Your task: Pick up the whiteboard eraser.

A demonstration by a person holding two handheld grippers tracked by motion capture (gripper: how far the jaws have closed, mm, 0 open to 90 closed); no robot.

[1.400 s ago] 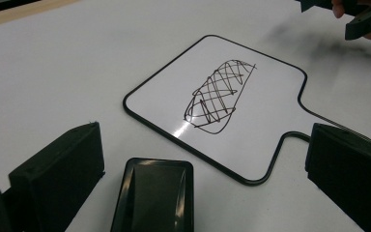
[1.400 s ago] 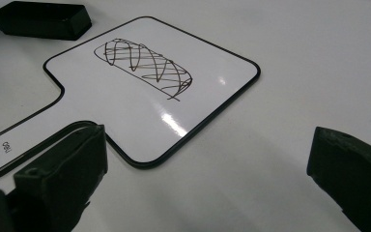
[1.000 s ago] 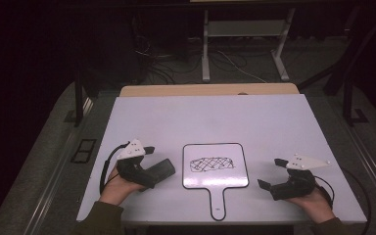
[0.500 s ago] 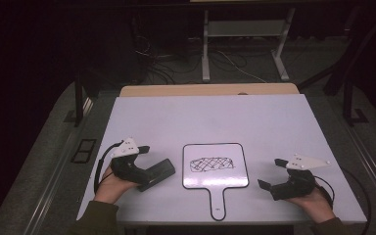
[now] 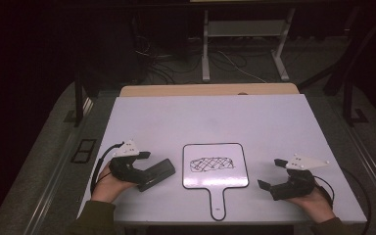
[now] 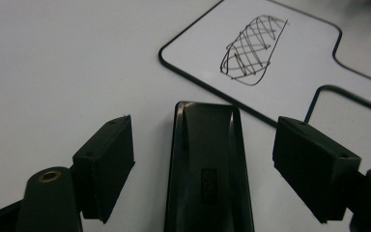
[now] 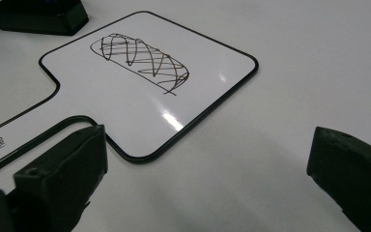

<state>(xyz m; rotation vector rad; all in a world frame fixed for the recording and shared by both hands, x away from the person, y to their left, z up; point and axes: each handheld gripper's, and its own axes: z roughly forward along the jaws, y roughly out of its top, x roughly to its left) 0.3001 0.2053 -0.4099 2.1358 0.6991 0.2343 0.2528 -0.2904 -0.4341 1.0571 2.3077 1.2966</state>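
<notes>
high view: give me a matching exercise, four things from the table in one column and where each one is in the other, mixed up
Things:
1. black eraser
2. paddle whiteboard
3. right gripper
4. wooden board

Places:
A. at the table's far edge
B. in the middle near the front edge, with a black scribble on it
C. right of the whiteboard, fingers apart over bare table
D. left of the whiteboard, between the left gripper's fingers, which have just been closing and do not yet press it

Pairs: 1-D, 2-B, 3-C, 4-A
</notes>
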